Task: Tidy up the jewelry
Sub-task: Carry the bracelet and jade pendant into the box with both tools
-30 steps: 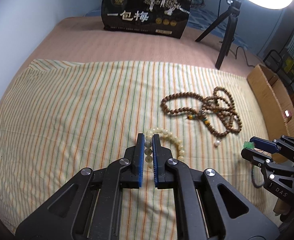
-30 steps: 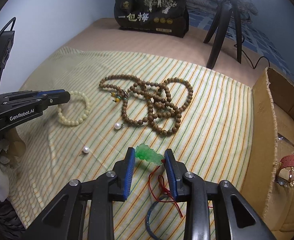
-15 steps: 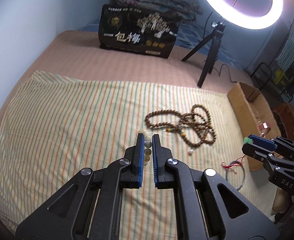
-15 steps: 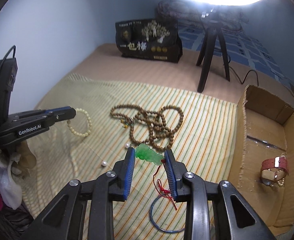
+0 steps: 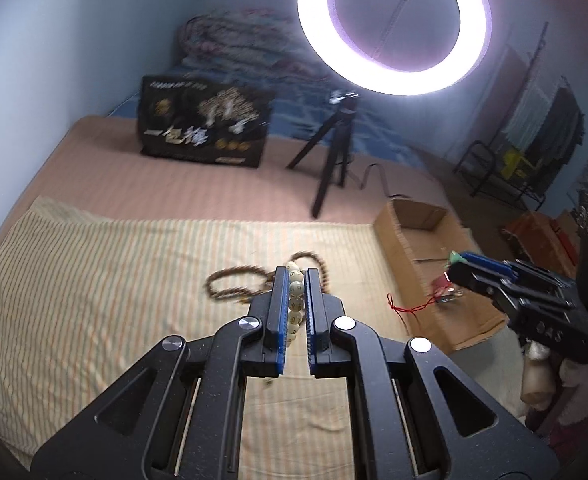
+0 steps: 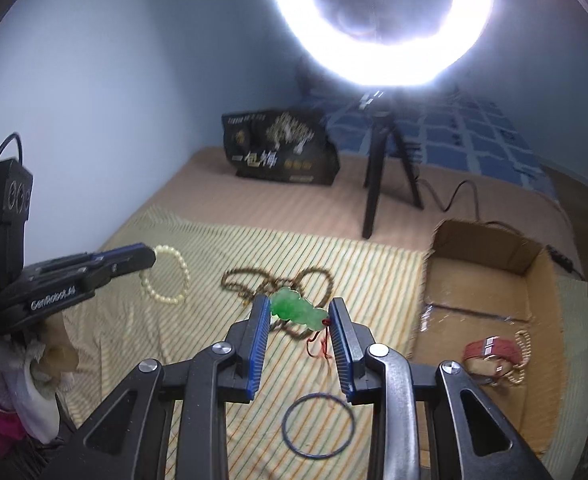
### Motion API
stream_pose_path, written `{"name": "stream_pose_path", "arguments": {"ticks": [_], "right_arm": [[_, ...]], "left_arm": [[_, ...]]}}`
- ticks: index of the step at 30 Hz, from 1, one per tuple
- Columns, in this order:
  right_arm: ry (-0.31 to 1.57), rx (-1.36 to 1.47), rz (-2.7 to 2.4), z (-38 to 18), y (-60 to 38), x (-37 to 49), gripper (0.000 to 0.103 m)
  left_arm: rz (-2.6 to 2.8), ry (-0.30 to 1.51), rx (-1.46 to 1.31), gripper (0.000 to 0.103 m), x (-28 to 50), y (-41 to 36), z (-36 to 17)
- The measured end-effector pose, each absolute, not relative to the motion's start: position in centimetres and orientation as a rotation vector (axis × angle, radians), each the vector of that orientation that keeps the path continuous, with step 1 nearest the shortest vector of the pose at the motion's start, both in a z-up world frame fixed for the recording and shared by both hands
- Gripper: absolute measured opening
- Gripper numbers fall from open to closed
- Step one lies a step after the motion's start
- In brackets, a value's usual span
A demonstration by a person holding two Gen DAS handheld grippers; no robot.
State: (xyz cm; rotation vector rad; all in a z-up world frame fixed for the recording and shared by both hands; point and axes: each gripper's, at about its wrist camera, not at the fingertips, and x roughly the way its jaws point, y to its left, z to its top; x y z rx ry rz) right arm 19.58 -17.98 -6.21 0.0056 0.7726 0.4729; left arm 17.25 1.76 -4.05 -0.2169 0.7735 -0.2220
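My left gripper (image 5: 296, 276) is shut on a cream bead bracelet (image 5: 296, 300) and holds it in the air above the striped cloth (image 5: 113, 280); the bracelet hangs from it in the right wrist view (image 6: 167, 274). My right gripper (image 6: 298, 308) is shut on a green jade pendant (image 6: 296, 308) with a red cord (image 6: 320, 344), lifted above the cloth. In the left wrist view the right gripper (image 5: 460, 264) is over the cardboard box (image 5: 426, 240). A brown wooden bead necklace (image 6: 253, 280) lies on the cloth.
The cardboard box (image 6: 534, 280) at the right holds a red-strap watch (image 6: 492, 354) and a small bead bracelet. A thin blue ring (image 6: 318, 426) lies on the cloth. A ring light on a black tripod (image 6: 378, 192) and a black bag (image 6: 281, 152) stand behind.
Both grippers have risen well above the cloth, carrying the cream bracelet and the jade pendant. The right gripper has moved toward the cardboard box.
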Motion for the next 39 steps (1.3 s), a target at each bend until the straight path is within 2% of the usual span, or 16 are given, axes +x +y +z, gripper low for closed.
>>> {"name": "stream_pose_path", "arguments": {"ticks": [13,28,39], "right_arm": [[0.697,0.09,0.341,-3.5,-25.0,20.8,0.03],[0.705,0.169,0.186,-4.2,-32.3,23.6,0.03],[0.754,0.204,0.138,-6.9,-34.8,26.1,0.03]], "left_arm": [[-0.394,0.746,-0.176,0.005,17.5,-6.8,-2.0],[-0.506,0.789,-0.121,0.005,18.9,-15.2,-4.4],[-0.561,0.855,-0.101,0.005,20.4,-19.4,-7.3]]}}
